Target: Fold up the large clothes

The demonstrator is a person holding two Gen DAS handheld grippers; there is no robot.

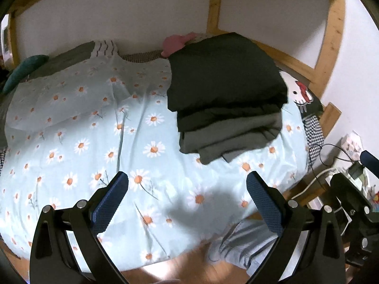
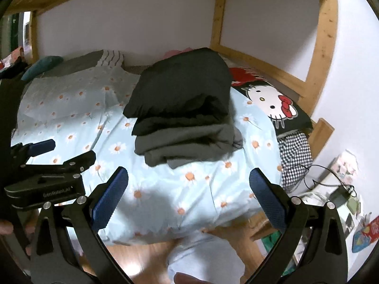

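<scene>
Dark fabric dominates the middle of both views: a stack of folded clothes [image 1: 225,99] sits on the daisy-print bedspread [image 1: 94,142], black garment on top, grey ones underneath, their lower edges sticking out a little unevenly toward the cameras. From the right wrist the same stack [image 2: 182,108] lies just beside a Hello Kitty pillow [image 2: 272,104], and a black-and-white checked cloth [image 2: 295,156] hangs over the bed edge below that pillow.

Left gripper [image 1: 187,184] is spread wide, blue-padded fingers [image 1: 111,203] well apart, nothing between them, hovering over bare bedspread short of the stack. Right gripper [image 2: 188,182] is just the same: jaws gaping, holding nothing, also above the bedspread near the stack's front edge. Neither one touches the clothes.

Each tool shows in the other's view: the left one's black body at the left edge of the right wrist picture, the right one at the right edge of the left wrist picture.

Behind the bed, a wooden frame [image 1: 214,4] runs up against a white wall. A pink soft thing [image 1: 174,43] peeks out behind the stack, and a teal cushion [image 1: 22,69] lies at the far left. Off the bed's right side, a black cable [image 2: 315,177] trails among small items I can't make out.
</scene>
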